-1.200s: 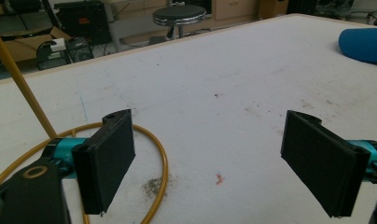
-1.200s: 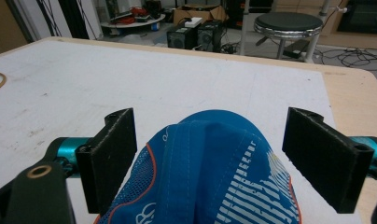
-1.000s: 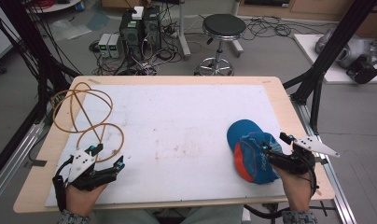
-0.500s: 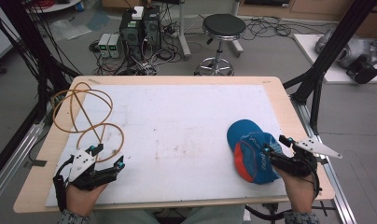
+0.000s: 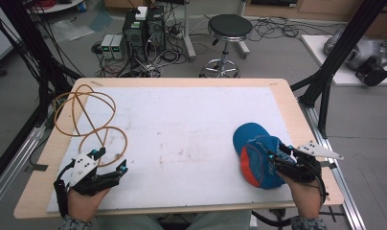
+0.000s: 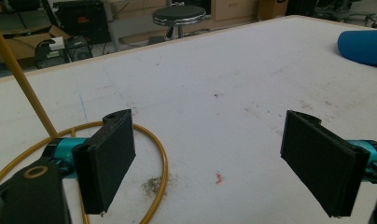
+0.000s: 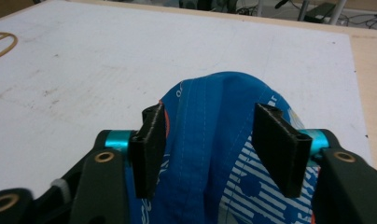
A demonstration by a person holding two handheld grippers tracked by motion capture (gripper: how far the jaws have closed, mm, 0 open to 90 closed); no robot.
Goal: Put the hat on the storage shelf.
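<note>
A blue cap (image 5: pixel 249 136) with an orange brim lies on the white table top (image 5: pixel 182 124) at the near right. My right gripper (image 5: pixel 280 154) sits over its near side. In the right gripper view the jaws stand partly closed on a raised ridge of the cap's fabric (image 7: pixel 210 93), which fills the gap between them (image 7: pixel 207 116). My left gripper (image 5: pixel 110 161) rests at the near left with its jaws wide apart and nothing between them (image 6: pixel 210 135). The cap (image 6: pixel 364 46) shows far off to the right in the left gripper view.
Thin yellow-orange hoops (image 5: pixel 86 115) lie linked at the table's far left; one ring (image 6: pixel 161 154) curves under my left jaw. A black frame post (image 5: pixel 325 81) stands at the right edge. A stool (image 5: pixel 228 28) and electronics sit on the floor beyond.
The right gripper has edged slightly further onto the cap. The left gripper and the hoops have not moved.
</note>
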